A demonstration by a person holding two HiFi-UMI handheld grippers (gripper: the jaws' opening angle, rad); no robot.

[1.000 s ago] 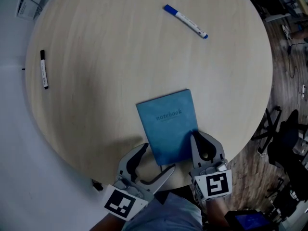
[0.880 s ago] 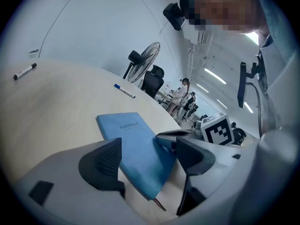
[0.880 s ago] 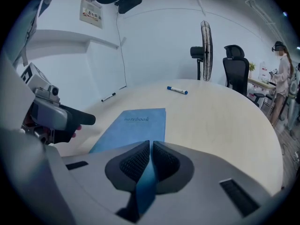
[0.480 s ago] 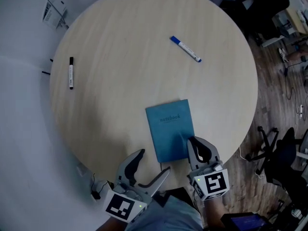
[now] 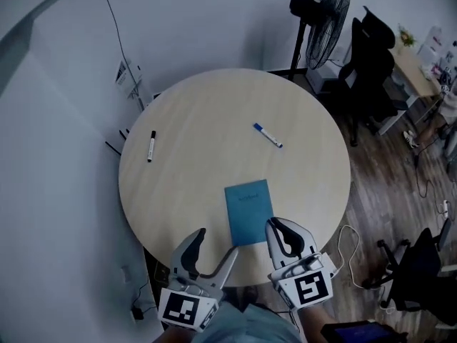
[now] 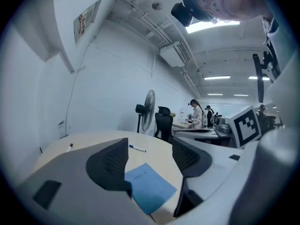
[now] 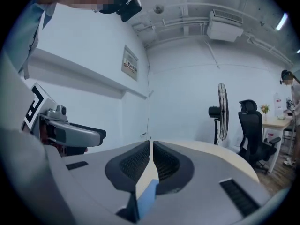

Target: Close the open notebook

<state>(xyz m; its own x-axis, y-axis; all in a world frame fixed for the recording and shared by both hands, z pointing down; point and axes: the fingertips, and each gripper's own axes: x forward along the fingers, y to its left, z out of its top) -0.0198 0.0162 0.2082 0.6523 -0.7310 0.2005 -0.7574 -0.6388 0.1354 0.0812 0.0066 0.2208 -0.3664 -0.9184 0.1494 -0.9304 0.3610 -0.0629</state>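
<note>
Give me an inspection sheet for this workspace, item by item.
Surface: round light wooden table, no damage seen.
Job's things: blue rectangular notebook, closed, flat near the near edge.
Clutter: white marker with blue cap, white marker with black cap, both apart from the notebook.
Grippers: left tool open, jaws just closing slightly, nothing between them; right tool shut, empty; neither touches the notebook.
Cables: thin dark cable on the white wall; white cable on the wooden floor.
Surroundings: black standing fan, black office chairs.

Left tool (image 5: 216,240), right tool (image 5: 275,224) raised — left's empty jaws just narrowed.
</note>
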